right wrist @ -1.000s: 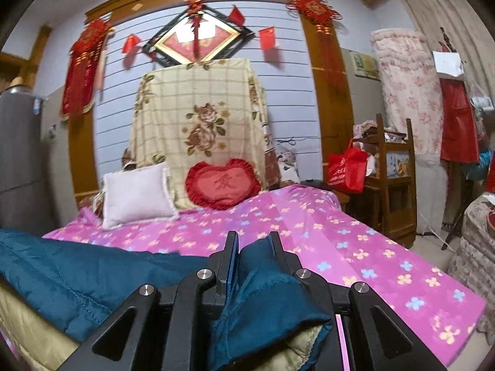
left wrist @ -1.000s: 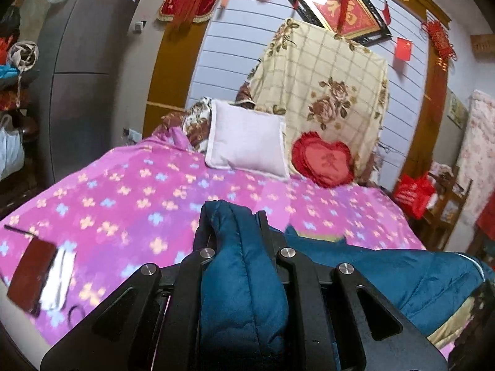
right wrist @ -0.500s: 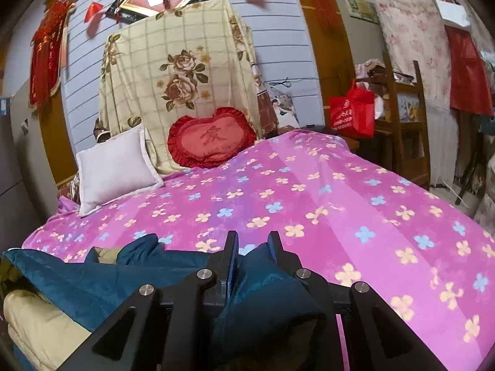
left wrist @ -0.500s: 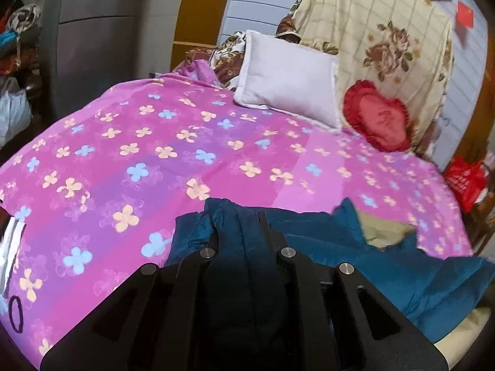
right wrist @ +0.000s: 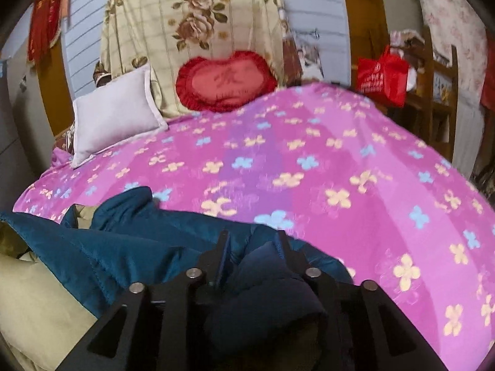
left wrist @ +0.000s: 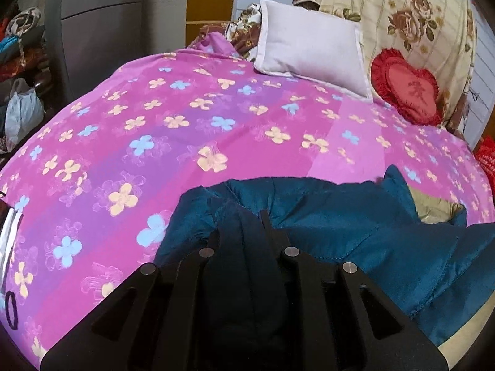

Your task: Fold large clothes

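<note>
Teal jacket (left wrist: 355, 225) is clamped in left hand-held gripper (left wrist: 239, 225) and right hand-held gripper (right wrist: 252, 247) over bedspread (left wrist: 185, 130).

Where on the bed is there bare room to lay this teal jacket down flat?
Bare bedspread lies between the jacket and the white pillow with the red heart cushion, and on toward the right edge. The near edge is crowded: the left gripper and the right gripper both grip bunched jacket there.
</note>
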Demonstrator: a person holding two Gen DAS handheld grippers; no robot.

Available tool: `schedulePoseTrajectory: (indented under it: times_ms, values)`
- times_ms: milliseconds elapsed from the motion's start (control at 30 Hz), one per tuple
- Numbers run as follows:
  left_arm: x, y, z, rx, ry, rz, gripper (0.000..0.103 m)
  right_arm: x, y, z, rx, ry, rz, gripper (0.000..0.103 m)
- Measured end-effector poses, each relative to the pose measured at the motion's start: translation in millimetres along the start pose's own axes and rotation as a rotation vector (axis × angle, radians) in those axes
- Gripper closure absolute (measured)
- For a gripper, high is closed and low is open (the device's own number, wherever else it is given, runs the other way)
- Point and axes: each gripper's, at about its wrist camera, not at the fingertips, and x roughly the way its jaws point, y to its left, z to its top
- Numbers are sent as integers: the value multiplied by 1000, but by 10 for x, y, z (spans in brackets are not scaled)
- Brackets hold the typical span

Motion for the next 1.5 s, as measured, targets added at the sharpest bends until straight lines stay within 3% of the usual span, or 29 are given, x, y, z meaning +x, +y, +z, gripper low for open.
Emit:
schedulePoseTrajectory:
  times_ms: [67,133,300,367,467,533,633,700,767,933,1000,1100,1267,1367,1500]
  values:
    - [7,15,1,-4,5,-12,89,33,-74,-19,38,24,6,62]
    - [13,38,9,-13,15,-35,87,56,-132,-31,78,48,14,47]
    - [37,66,64,-27,55,-85,82,-3,-262,-36,153,82,81,41]
    - [25,128,108,-59,82,-140,77,-135,-302,-6,191,79,109,41]
    - [-64,276,180,-152,97,-249,64,-409,-347,18,257,42,205,32]
    - [-146,357,217,-208,92,-312,47,-630,-370,3,280,3,250,18]
    - [-349,442,257,-251,38,-350,40,-885,-380,-23,273,-47,267,18]
    - [-569,496,281,-262,-51,-339,40,-1059,-360,-31,242,-100,283,18]
    - [-890,501,270,-243,-169,-382,39,-1222,-238,-38,136,-130,317,18]
    - [-1420,143,11,-46,-266,-473,39,-1343,322,-296,-268,-20,479,18]
    - [-1574,17,-105,5,-299,-476,39,-1300,477,-412,-357,15,455,18]
    - [-1680,-56,-169,37,-345,-454,39,-1091,555,-438,-354,66,392,18]
    - [-1539,-102,-211,45,-296,-412,39,-762,657,-135,-209,11,313,18]
    - [-1435,-56,-229,21,-259,-399,39,-620,763,57,-169,-41,225,18]
    - [-1405,-97,-251,36,-261,-396,39,-546,846,194,-150,-100,187,18]
